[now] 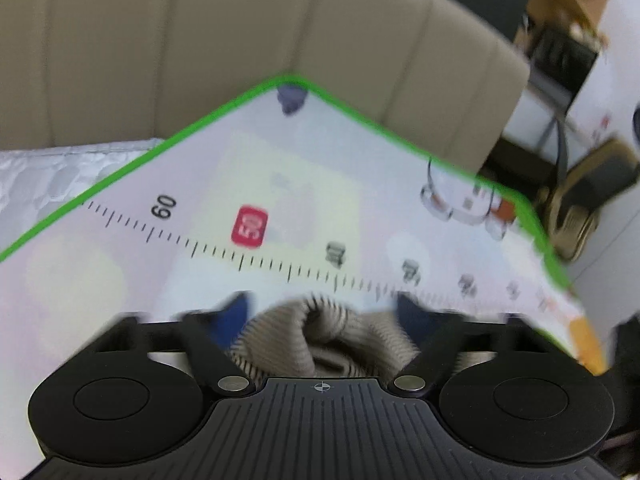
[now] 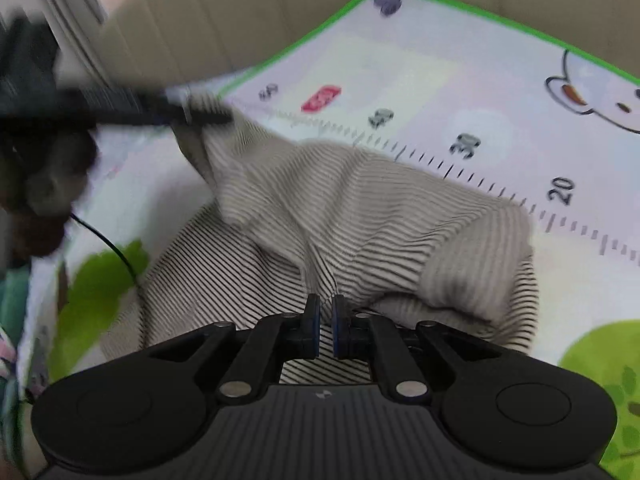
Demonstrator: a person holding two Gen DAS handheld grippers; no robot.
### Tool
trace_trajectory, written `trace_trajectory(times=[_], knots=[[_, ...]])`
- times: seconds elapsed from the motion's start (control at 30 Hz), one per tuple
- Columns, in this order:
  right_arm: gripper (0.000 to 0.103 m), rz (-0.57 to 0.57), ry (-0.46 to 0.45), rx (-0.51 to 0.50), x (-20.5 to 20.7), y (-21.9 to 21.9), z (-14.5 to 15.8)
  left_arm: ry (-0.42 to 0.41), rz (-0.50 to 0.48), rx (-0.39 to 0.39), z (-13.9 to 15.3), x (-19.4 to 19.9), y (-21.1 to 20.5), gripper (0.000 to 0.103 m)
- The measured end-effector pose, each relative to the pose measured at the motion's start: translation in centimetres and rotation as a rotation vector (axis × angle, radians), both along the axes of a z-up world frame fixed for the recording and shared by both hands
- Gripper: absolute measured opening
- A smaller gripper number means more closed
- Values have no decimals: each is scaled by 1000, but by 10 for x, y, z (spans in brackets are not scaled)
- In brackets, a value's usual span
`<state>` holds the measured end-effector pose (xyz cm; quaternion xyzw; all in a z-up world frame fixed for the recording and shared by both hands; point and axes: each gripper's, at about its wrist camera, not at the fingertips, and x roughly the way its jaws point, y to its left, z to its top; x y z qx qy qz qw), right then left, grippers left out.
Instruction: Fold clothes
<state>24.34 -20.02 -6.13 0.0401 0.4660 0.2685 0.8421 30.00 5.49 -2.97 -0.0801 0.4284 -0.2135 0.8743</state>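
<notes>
A beige garment with thin dark stripes [image 2: 360, 208] lies bunched on a play mat [image 2: 460, 80] printed with a ruler scale. My right gripper [image 2: 326, 312] is shut on a fold of the garment at its near edge. My left gripper shows in the right wrist view [image 2: 200, 116], lifting the garment's far left corner. In the left wrist view, the left gripper [image 1: 322, 312] has its blue fingers spread wide with a bunch of the garment [image 1: 320, 340] between them; the view is blurred.
The mat has a green border [image 1: 160, 148] and lies against a beige padded sofa [image 1: 240, 20]. A bubble-textured white sheet [image 1: 60, 172] lies left of the mat. A thin black cable [image 2: 108, 244] runs across the mat at left.
</notes>
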Motion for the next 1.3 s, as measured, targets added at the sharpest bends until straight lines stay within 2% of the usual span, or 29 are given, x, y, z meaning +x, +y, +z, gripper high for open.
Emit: trace_trajectory(times=[0.1, 0.2, 0.23, 0.33, 0.4, 0.5, 0.57, 0.6, 0.67, 0.73, 0.83, 0.87, 0.93, 1.0, 1.07, 1.13, 1.17, 1.23, 1.27, 1.3], knots=[[6, -43, -77, 67, -4, -17, 23, 56, -13, 39, -15, -4, 2, 51], [19, -83, -141, 82, 4, -28, 38, 112, -26, 77, -29, -8, 3, 50], [23, -85, -136, 60, 9, -27, 34, 131, -30, 90, -34, -10, 4, 50], [23, -67, -104, -87, 20, -19, 9, 187, -43, 129, -49, -14, 5, 52], [23, -36, -91, -156, 20, -17, -9, 217, -34, 136, -54, -18, 12, 61], [23, -2, -126, -201, 15, -15, -10, 228, 27, 132, -48, -21, 32, 74], [25, -16, -128, -193, 15, -18, -3, 213, 75, 142, -41, -22, 45, 74], [28, -30, -124, -177, 15, -22, 1, 188, 100, 162, -36, -22, 51, 71], [49, -90, -106, -115, 12, -37, 12, 142, 148, 186, -26, -22, 64, 70], [51, -156, -79, -39, 9, -53, 19, 135, 163, 87, -17, -19, 78, 72], [55, -257, -15, 52, 9, -73, 20, 158, 115, -101, -8, -14, 82, 87], [56, -277, 9, 77, 9, -76, 16, 167, 91, -141, -7, -12, 79, 91], [56, -317, 56, 127, 10, -81, 8, 188, 53, -143, -10, -4, 63, 91], [57, -319, 97, 121, 11, -74, -4, 209, 28, -115, -17, 3, 45, 91], [63, -297, 104, 82, 14, -64, -17, 237, 11, -85, -27, 9, 30, 90], [62, -277, 113, 61, 18, -56, -28, 269, -2, -57, -38, 13, 17, 88], [55, -266, 119, 59, 20, -53, -32, 286, -9, -44, -44, 15, 11, 83], [45, -245, 129, 54, 25, -47, -40, 320, -16, -32, -52, 18, 7, 66], [41, -233, 107, 32, 30, -43, -39, 336, -18, -30, -56, 19, 6, 58], [33, -228, 83, 19, 38, -42, -34, 346, -22, -28, -59, 20, 5, 52]])
